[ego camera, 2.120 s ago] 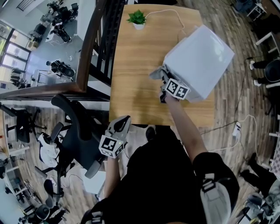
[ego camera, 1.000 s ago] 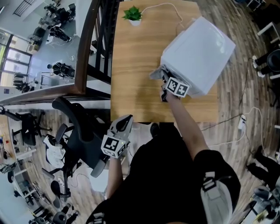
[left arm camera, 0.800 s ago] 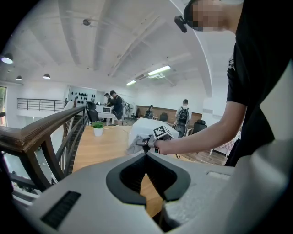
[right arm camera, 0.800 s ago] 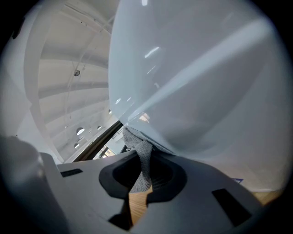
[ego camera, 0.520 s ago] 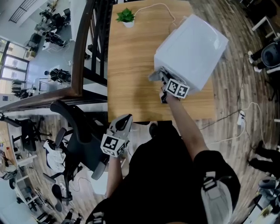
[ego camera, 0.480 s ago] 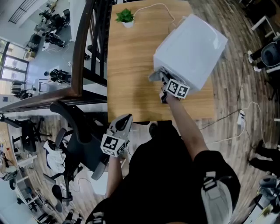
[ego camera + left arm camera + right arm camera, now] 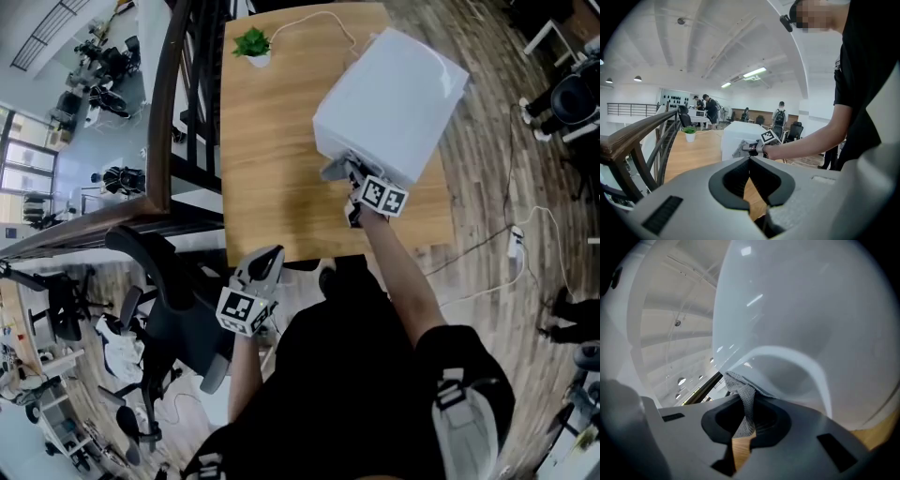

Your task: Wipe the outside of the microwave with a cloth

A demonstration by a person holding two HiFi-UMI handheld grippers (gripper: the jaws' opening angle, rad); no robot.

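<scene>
A white microwave (image 7: 389, 98) stands on the wooden table (image 7: 272, 159), turned at an angle. My right gripper (image 7: 351, 178) is shut on a grey cloth (image 7: 335, 169) and presses it against the microwave's near face. In the right gripper view the cloth (image 7: 744, 401) hangs between the jaws, right up against the glossy white microwave (image 7: 811, 319). My left gripper (image 7: 262, 267) is held low off the table's near edge, shut with nothing in it. The left gripper view looks over its closed jaws at the microwave (image 7: 736, 140) and the right gripper (image 7: 752, 149).
A small potted plant (image 7: 251, 45) sits at the table's far left corner, with a white cable (image 7: 323, 21) running to the microwave. A dark railing (image 7: 164, 122) borders the table's left side. A black office chair (image 7: 159, 291) stands by my left gripper.
The view has shifted, so the table and microwave sit further left in the picture. The right gripper keeps the cloth on the microwave's near face. The left gripper has not moved.
</scene>
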